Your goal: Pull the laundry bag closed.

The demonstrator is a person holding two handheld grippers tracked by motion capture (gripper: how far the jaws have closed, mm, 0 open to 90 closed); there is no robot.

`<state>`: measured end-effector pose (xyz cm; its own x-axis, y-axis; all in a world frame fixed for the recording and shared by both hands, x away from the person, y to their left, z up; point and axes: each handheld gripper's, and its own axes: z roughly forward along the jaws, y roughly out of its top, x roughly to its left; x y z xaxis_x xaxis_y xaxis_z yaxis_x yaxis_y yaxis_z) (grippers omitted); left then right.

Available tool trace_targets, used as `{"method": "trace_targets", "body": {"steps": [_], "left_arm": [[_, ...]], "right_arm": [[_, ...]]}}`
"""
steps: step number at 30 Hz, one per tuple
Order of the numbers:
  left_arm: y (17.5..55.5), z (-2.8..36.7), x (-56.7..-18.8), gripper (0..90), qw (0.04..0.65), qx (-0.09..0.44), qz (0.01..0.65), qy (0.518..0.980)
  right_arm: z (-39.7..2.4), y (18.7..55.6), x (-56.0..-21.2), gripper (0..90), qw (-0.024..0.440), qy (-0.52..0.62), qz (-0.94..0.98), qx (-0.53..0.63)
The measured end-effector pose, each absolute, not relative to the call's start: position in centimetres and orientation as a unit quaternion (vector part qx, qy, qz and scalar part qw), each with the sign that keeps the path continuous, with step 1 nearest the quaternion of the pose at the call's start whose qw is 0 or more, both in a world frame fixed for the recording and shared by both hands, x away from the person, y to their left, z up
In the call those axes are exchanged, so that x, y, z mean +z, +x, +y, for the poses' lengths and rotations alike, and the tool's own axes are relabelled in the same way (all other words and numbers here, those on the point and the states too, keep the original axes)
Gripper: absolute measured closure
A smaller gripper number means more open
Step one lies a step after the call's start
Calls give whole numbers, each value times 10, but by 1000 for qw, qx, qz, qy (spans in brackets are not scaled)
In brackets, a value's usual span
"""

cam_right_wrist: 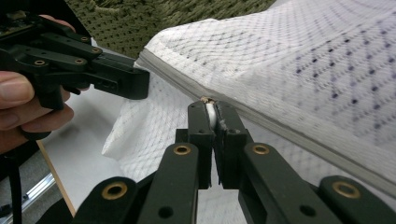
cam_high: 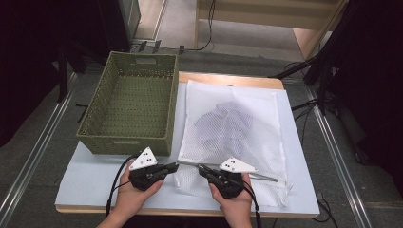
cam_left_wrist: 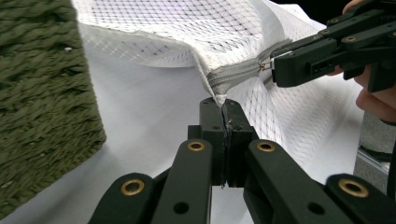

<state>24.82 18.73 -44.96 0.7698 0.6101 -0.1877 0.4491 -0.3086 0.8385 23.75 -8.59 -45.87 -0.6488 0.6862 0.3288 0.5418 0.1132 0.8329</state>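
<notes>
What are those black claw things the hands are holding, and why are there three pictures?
A person holds a hand tool called a gripper in each hand: the left gripper and the right gripper. One picture looks down from above the table. The other two come from little cameras riding on each gripper. On the table sit a green woven basket and a white mesh laundry bag with something dark inside. The left gripper is shut on the bag's corner by the zipper's end. The right gripper is shut on a small white piece at the zipper, probably its pull.

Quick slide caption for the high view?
Both grippers, left and right, pinch the mesh laundry bag beside a green basket.
</notes>
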Motion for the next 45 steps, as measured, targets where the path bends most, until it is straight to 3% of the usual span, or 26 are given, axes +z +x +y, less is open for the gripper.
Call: {"method": "trace_targets", "body": {"steps": [27,45], "left_arm": [[251,191,-454,900,481,89,330,808],[252,190,-456,900,479,93,332,807]], "right_arm": [[-132,236,-464,875,79,425,735,522],[-140,238,-467,875,76,425,736,522]]}}
